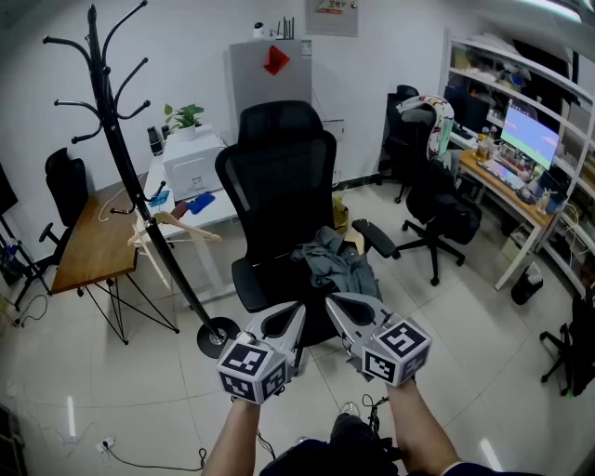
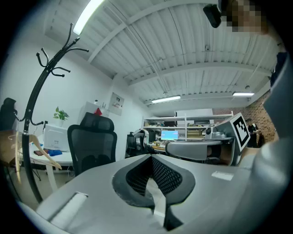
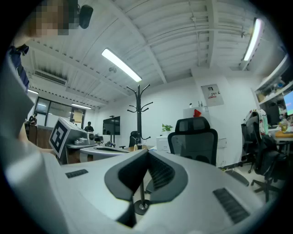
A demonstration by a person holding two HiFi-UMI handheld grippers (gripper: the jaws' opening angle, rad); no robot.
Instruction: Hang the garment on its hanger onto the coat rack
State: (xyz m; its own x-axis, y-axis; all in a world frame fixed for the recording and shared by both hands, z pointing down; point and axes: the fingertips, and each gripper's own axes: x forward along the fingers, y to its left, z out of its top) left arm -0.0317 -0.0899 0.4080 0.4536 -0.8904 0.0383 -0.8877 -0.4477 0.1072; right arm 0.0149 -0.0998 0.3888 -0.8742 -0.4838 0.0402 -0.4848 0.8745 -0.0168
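Grey left gripper (image 1: 294,316) and grey right gripper (image 1: 337,307), jaws clenched empty, crumpled grey garment (image 1: 339,262) on black office chair (image 1: 279,177), wooden hanger (image 1: 172,226) against black coat rack (image 1: 118,144)

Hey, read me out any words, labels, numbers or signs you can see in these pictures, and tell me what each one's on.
Nothing here can be read as text.
Wall notice: print too small to read.
Red diamond sticker on the grey cabinet: no legible character.
Monitor: screen content blurred.
Cubes on the left gripper and right gripper: black-and-white square patterns only, no letters or numbers.
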